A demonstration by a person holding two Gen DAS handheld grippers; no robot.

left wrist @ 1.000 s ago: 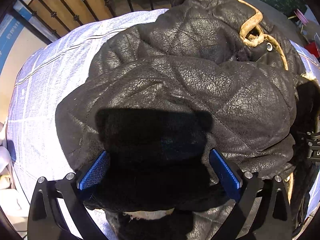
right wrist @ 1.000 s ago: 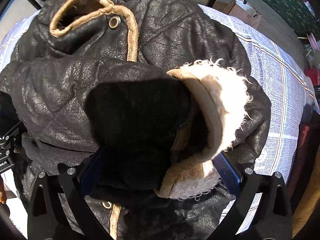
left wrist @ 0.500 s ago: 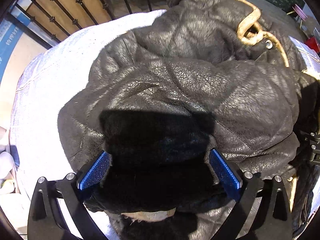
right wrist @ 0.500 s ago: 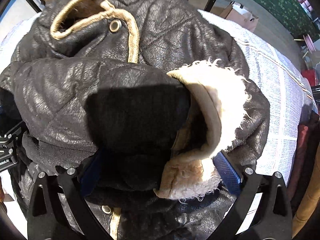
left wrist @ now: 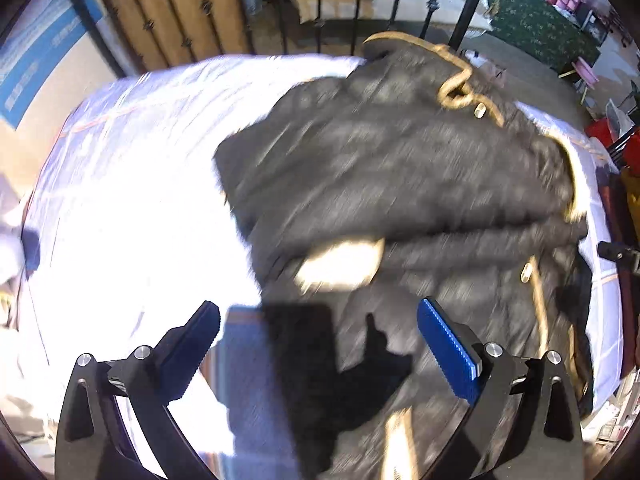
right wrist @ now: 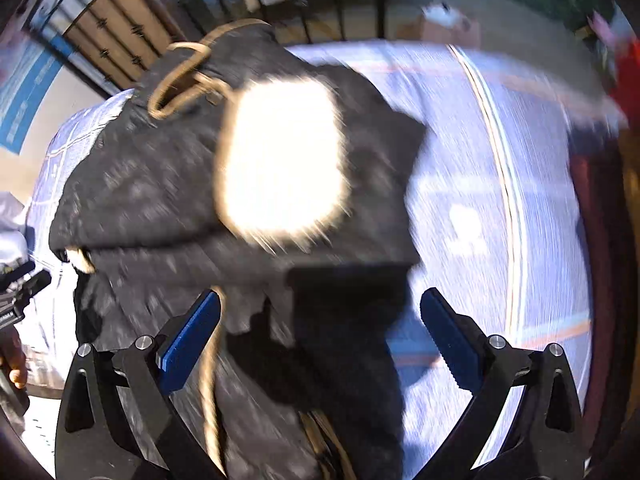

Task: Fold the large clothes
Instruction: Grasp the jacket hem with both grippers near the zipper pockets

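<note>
**Jacket lies on the bed, both grippers spread**

While both views are blurred, the pale checked bed (left wrist: pixel 132 184) fills most of each frame, with a black railing (left wrist: pixel 320 12) along the top. On it, centre to right, lies the black jacket (left wrist: pixel 400 168), its pale fleecy cuff (right wrist: pixel 280 160) bright in sunlight. Low in frame, the left hand-held gripper (left wrist: pixel 318 344) and right hand-held gripper (right wrist: pixel 320 332) stand spread, gripping nothing.
</note>
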